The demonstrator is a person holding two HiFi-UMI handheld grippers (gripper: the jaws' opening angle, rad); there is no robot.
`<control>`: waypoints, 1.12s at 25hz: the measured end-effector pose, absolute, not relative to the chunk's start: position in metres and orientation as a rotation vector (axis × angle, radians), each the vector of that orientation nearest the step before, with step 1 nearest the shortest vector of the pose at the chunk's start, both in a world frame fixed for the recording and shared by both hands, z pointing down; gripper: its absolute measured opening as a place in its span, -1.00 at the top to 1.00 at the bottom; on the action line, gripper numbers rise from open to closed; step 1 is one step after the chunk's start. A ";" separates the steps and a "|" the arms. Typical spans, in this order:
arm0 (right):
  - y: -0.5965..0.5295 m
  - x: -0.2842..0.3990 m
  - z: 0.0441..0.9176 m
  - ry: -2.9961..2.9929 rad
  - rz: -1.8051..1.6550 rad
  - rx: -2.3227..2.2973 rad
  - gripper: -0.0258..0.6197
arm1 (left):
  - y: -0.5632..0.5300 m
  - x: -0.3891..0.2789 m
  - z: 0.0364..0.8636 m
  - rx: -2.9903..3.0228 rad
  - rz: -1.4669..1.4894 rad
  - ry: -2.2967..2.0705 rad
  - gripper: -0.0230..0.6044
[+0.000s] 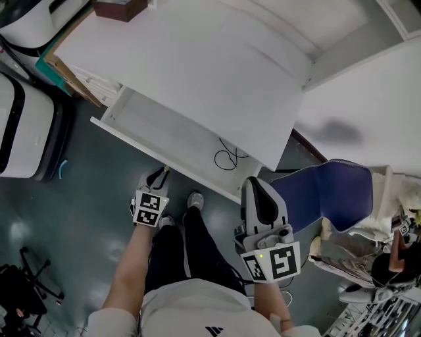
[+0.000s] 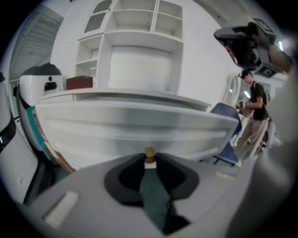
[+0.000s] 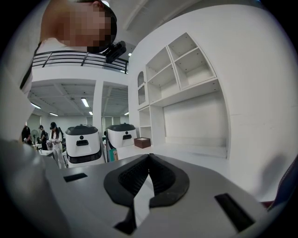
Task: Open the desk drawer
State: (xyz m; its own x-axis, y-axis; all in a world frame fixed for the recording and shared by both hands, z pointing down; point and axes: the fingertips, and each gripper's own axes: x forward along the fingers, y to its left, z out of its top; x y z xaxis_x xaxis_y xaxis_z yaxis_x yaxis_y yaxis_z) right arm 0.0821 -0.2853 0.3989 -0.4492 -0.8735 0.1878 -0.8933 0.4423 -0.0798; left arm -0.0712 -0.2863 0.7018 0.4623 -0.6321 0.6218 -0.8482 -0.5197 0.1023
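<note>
The drawer stands pulled well out from under the white table, its pale inside open to the head view with a loop of black cable lying near its right end. The left gripper is at the middle of the drawer's front panel; in the left gripper view its fingers are clenched on a small brass-coloured knob that sits right at their tips, with the broad white front of the drawer just behind it. The right gripper hangs apart from the drawer, near its right corner and beside a blue chair. In its own view the fingers meet at their tips with nothing between them, and they point past the table toward white wall shelves. A brown box rests at the far left end of the table. The person's legs and shoes show below the drawer front, over a dark floor.
</note>
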 end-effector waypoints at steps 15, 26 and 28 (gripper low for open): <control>-0.255 0.064 0.389 -2.561 0.223 1.611 0.92 | -0.257 -0.085 0.702 2.332 0.751 -1.206 0.68; -0.240 0.054 0.381 -2.554 0.194 1.633 0.92 | -0.245 -0.091 0.701 2.359 0.761 -1.153 0.66; -0.238 0.053 0.380 -2.553 0.191 1.639 0.92 | -0.243 -0.093 0.698 2.372 0.749 -1.148 0.66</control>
State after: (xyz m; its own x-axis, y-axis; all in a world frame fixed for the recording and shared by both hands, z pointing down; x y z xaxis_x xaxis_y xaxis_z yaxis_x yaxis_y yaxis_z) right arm 0.0530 -0.2384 0.3802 -0.4150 -0.8970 0.1524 -0.9096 0.4123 -0.0506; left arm -0.0927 -0.2433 0.6983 0.5196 -0.5897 0.6183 -0.8035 -0.5832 0.1191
